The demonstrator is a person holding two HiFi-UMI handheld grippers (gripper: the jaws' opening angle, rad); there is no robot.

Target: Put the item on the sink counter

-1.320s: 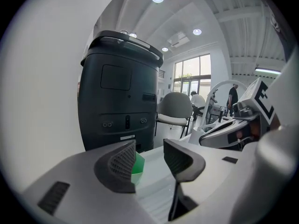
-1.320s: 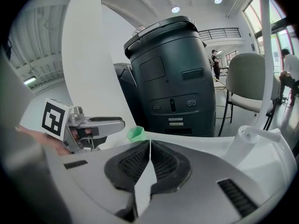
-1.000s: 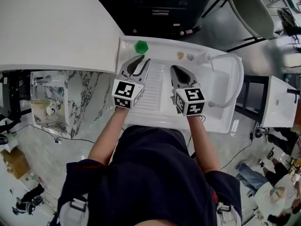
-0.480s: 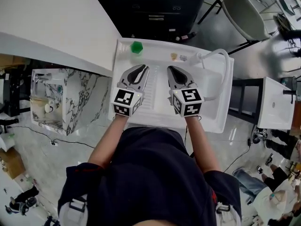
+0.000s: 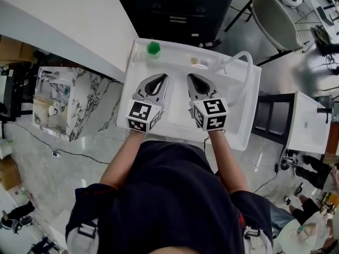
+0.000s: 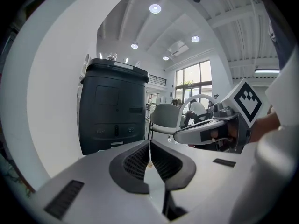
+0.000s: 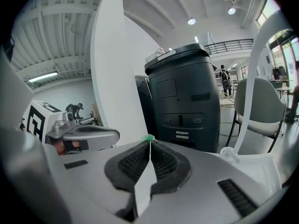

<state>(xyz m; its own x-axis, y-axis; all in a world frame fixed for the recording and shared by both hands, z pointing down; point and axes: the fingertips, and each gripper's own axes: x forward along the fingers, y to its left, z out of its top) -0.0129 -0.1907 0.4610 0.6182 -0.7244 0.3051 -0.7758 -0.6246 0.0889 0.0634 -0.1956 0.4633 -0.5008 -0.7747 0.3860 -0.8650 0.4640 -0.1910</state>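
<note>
Head view: the green item (image 5: 153,47) sits on the sink counter (image 5: 172,63), in its upper-left corner and free of both tools.

- Left gripper (image 5: 161,77): jaws have just been closing and now meet, with nothing between them.
- Right gripper (image 5: 189,77): jaws together and empty. In its own view a green speck shows just past the tips, well beyond them.
- Key relation: the item lies up-frame from the left gripper's tips and a touch to the left, apart from them. The right gripper is further off, with the item up and to its left, so the left is the nearer one.
- Shape: compact and blocky, with no long axis to line up on.
- Also on the counter: small pale bits (image 5: 198,61) by the white tap (image 5: 241,62), too small to name.
- Judgement: the placing looks done. Any regrasp would fall to the left gripper, which would have to open first.
</note>
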